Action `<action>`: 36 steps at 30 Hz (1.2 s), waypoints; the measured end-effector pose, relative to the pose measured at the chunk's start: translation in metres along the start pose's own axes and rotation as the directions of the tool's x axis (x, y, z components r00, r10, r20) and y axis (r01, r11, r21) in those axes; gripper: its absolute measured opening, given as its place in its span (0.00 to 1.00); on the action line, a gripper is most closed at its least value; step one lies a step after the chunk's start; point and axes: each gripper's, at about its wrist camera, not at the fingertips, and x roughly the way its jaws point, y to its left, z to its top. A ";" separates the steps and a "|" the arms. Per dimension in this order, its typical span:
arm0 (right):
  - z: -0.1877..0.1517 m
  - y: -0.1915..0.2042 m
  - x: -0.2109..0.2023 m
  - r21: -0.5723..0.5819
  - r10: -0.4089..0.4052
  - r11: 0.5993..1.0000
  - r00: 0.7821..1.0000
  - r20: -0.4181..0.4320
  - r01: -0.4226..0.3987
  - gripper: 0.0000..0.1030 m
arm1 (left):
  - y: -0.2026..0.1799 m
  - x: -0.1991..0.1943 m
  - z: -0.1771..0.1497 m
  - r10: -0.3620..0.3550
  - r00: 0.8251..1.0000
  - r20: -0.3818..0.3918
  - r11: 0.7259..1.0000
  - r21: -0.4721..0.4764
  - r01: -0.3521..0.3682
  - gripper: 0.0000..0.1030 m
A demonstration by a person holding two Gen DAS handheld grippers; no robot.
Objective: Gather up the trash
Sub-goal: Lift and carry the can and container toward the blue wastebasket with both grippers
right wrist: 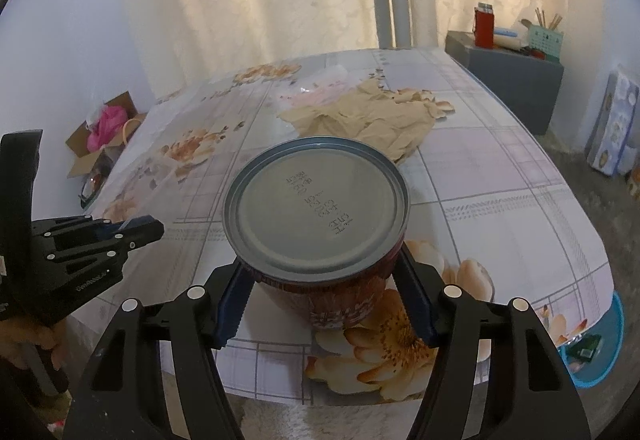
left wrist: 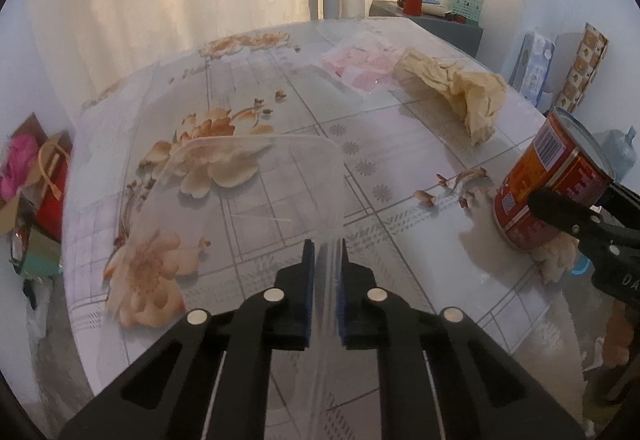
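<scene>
My left gripper (left wrist: 325, 252) is shut on the edge of a clear plastic lid (left wrist: 256, 179), holding it above the flowered tablecloth (left wrist: 280, 87). My right gripper (right wrist: 320, 280) is shut on a red tin can (right wrist: 316, 199), its grey metal end facing the camera, held tilted over the table's near edge. The can also shows in the left wrist view (left wrist: 548, 183), at the right. A crumpled tan paper (left wrist: 460, 87) and a clear plastic bag with pink bits (left wrist: 364, 63) lie at the far side of the table. The paper also shows in the right wrist view (right wrist: 360, 119).
A blue bin (right wrist: 600, 352) with something green inside sits on the floor at the table's right front corner. A cardboard box with bags (right wrist: 104, 135) stands on the floor to the left. A grey cabinet (right wrist: 516, 79) with a red bottle stands at the back right.
</scene>
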 end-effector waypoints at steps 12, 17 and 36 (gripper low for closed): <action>-0.001 -0.002 -0.009 0.019 0.005 1.000 1.000 0.011 -0.005 0.60 | -0.015 -0.014 0.001 0.030 0.998 0.057 0.998 0.057 -0.033 0.04; -0.002 -0.004 -0.012 0.025 0.008 1.000 1.000 0.015 -0.008 0.60 | -0.019 -0.019 0.001 0.032 0.997 0.070 0.997 0.068 -0.037 0.04; -0.002 -0.002 -0.037 0.044 0.041 0.998 0.997 0.068 -0.044 0.60 | -0.026 -0.059 0.003 0.039 0.987 0.154 0.995 0.083 -0.052 0.03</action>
